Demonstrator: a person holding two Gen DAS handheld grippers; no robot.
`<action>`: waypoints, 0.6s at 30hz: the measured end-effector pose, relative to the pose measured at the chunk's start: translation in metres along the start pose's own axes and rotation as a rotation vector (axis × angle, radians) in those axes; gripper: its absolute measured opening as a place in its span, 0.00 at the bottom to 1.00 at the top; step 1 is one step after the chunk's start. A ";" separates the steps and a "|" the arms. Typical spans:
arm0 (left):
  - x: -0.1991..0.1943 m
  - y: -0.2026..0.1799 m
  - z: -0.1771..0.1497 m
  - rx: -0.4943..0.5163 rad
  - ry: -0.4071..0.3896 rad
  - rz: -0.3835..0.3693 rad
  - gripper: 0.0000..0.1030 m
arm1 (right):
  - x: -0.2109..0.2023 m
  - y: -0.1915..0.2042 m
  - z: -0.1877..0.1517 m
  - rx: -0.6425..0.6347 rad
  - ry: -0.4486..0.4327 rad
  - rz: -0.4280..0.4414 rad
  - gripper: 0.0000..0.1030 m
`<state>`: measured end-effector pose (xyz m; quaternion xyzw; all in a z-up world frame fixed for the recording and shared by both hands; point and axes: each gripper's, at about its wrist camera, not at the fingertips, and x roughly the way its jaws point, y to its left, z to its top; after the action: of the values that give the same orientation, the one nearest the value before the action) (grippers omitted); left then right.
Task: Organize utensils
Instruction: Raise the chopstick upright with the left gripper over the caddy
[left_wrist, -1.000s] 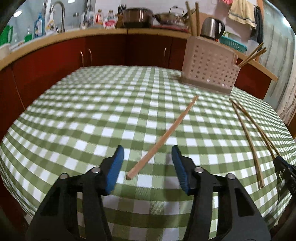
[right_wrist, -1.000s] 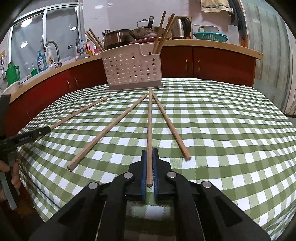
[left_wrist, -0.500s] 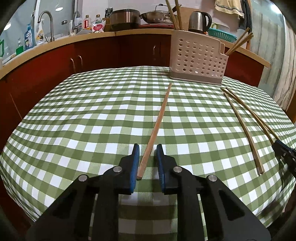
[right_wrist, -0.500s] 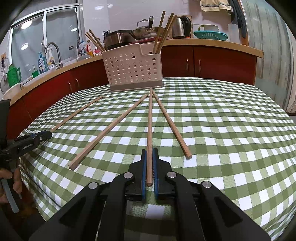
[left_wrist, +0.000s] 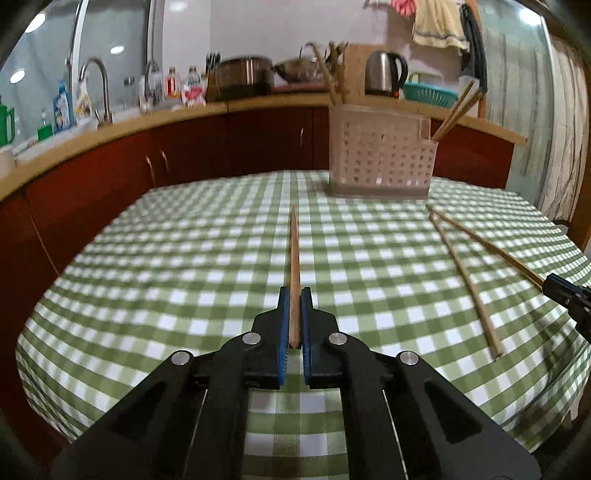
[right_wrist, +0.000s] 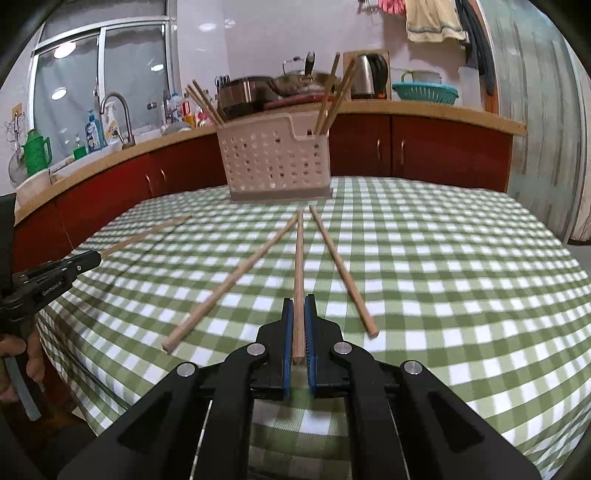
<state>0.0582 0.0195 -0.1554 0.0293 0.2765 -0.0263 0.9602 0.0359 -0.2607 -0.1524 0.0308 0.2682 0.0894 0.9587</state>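
While both tools sit low at the near edge of the green-checked tablecloth (left_wrist: 184, 258), each one pinches a wooden chopstick by its blunt near end. The left gripper (left_wrist: 294, 295) has its blue pads (left_wrist: 283, 317) pressed against the left chopstick (left_wrist: 294, 258), whose long axis runs straight away from the camera, its far tip pointing toward the left base of the utensil basket (left_wrist: 380, 166). The right gripper (right_wrist: 299, 302) likewise clamps the right chopstick (right_wrist: 299, 258) between its blue pads, and this stick also lies lengthwise away from the lens, its tip aimed at the basket's base.

Just beside the right-held stick, two loose chopsticks rest on the cloth: one (right_wrist: 236, 280) angles off to the near left, the other (right_wrist: 341, 269) to the near right, so that all three far ends converge close together in front of the basket.

Farther back, the perforated basket stands upright on the cloth with several chopsticks (right_wrist: 332, 92) leaning out of its two ends. Beyond it runs a wooden counter (right_wrist: 424, 110) over red cabinets, carrying a kettle (right_wrist: 369, 75), pots and a teal colander (right_wrist: 424, 90).
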 end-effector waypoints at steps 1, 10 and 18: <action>-0.005 0.000 0.004 0.001 -0.018 -0.001 0.06 | -0.003 0.000 0.003 -0.002 -0.013 -0.001 0.07; -0.043 -0.004 0.036 0.008 -0.153 -0.006 0.06 | -0.038 0.008 0.037 -0.032 -0.135 0.003 0.07; -0.074 -0.001 0.065 -0.010 -0.239 -0.029 0.06 | -0.061 0.012 0.061 -0.052 -0.217 0.006 0.07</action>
<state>0.0301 0.0168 -0.0607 0.0174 0.1608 -0.0420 0.9859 0.0144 -0.2609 -0.0677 0.0161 0.1604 0.0953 0.9823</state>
